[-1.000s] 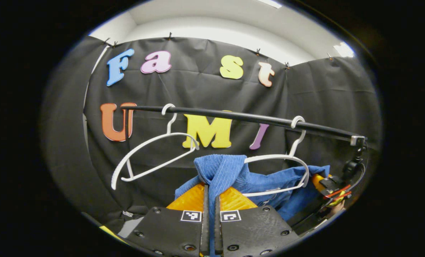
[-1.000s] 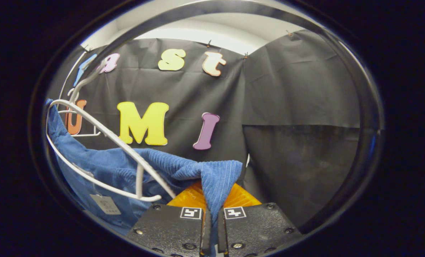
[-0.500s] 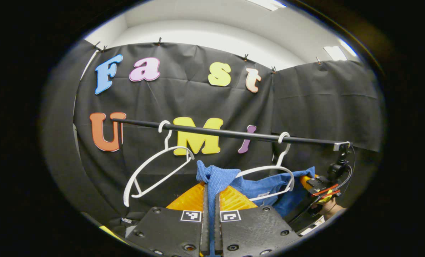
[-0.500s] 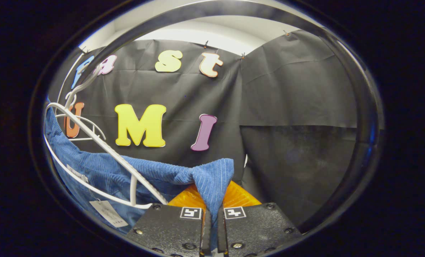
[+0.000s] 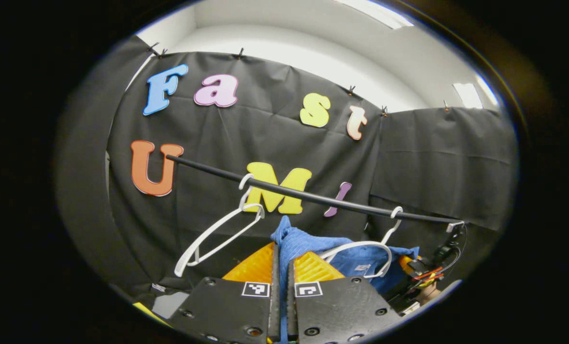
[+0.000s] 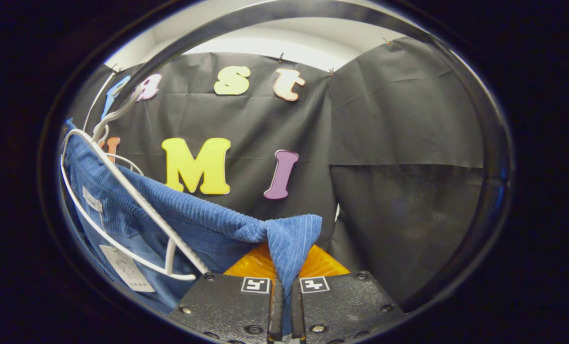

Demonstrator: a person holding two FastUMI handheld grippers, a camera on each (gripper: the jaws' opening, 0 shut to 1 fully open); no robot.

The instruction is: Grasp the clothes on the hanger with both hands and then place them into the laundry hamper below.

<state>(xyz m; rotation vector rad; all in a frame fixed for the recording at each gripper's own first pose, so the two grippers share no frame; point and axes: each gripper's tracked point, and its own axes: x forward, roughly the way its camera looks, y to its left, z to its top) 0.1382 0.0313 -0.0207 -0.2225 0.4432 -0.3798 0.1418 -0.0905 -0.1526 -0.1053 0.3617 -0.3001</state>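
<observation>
Where the black cloth wall (image 5: pixel 275 138) fills the back of the left gripper view, a black rail (image 5: pixel 313 197) slants across it from about 9 o'clock down toward 4 o'clock. Below the rail, the blue ribbed garment (image 5: pixel 313 246) is bunched from the centre toward 4 o'clock; in the right gripper view the same garment (image 6: pixel 189 224) stretches from 9 o'clock to the centre, taut along its top edge, with a white tag (image 6: pixel 126 274) hanging from it at 8 o'clock.

Two white hangers hook over the rail. The bare hanger (image 5: pixel 217 234) tilts toward 8 o'clock, well apart from the cloth. The second hanger (image 5: pixel 361 246) sits at 4 o'clock against the garment; in the right gripper view this hanger (image 6: pixel 136 210) crosses in front of the fabric at 8 o'clock.

At 6 o'clock in its own view, the left gripper (image 5: pixel 280 267) has its fingers pressed together on a fold of the garment. Likewise the right gripper (image 6: pixel 284 277) pinches a corner of the cloth at 6 o'clock, fingers nearly meeting on it. From the left gripper view, the right gripper (image 5: pixel 421 273) appears small at 4 o'clock, beside the garment's far end.
</observation>
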